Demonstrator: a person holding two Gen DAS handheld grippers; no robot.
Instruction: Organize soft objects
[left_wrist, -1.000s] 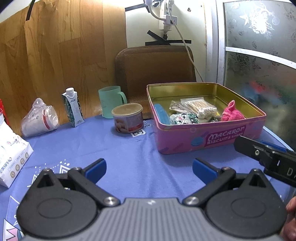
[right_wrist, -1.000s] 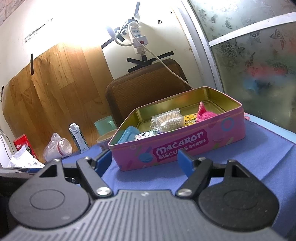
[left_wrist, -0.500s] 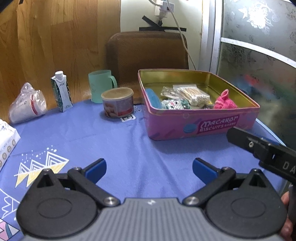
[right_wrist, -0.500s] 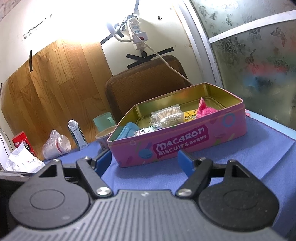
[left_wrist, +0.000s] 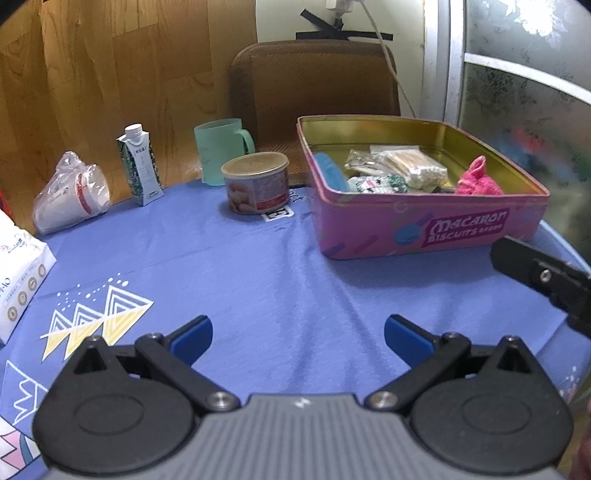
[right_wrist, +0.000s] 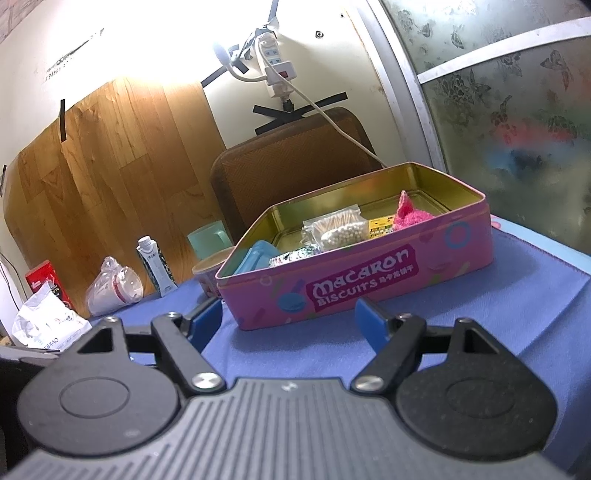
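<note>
A pink "Macaron Biscuits" tin (left_wrist: 436, 229) stands open on the blue tablecloth at the right; it also shows in the right wrist view (right_wrist: 362, 284). Inside lie a pink fuzzy sock (left_wrist: 478, 181) (right_wrist: 410, 214), a bag of cotton swabs (left_wrist: 410, 168) (right_wrist: 338, 227), a blue flat item (left_wrist: 328, 171) (right_wrist: 255, 256) and a green-patterned soft bundle (left_wrist: 380, 183). My left gripper (left_wrist: 297, 338) is open and empty over the cloth, short of the tin. My right gripper (right_wrist: 288, 321) is open and empty just before the tin's front wall.
A round tin can (left_wrist: 256, 182), a teal mug (left_wrist: 219, 151), a small carton (left_wrist: 140, 164) and bagged paper cups (left_wrist: 72, 197) stand along the far edge. A white tissue pack (left_wrist: 18, 277) lies at the left. A brown chair back (left_wrist: 314, 85) is behind the table.
The left gripper has pulled back and tilted down, so more tablecloth shows and the tin sits farther off. The right gripper has barely moved. Both stay open.
</note>
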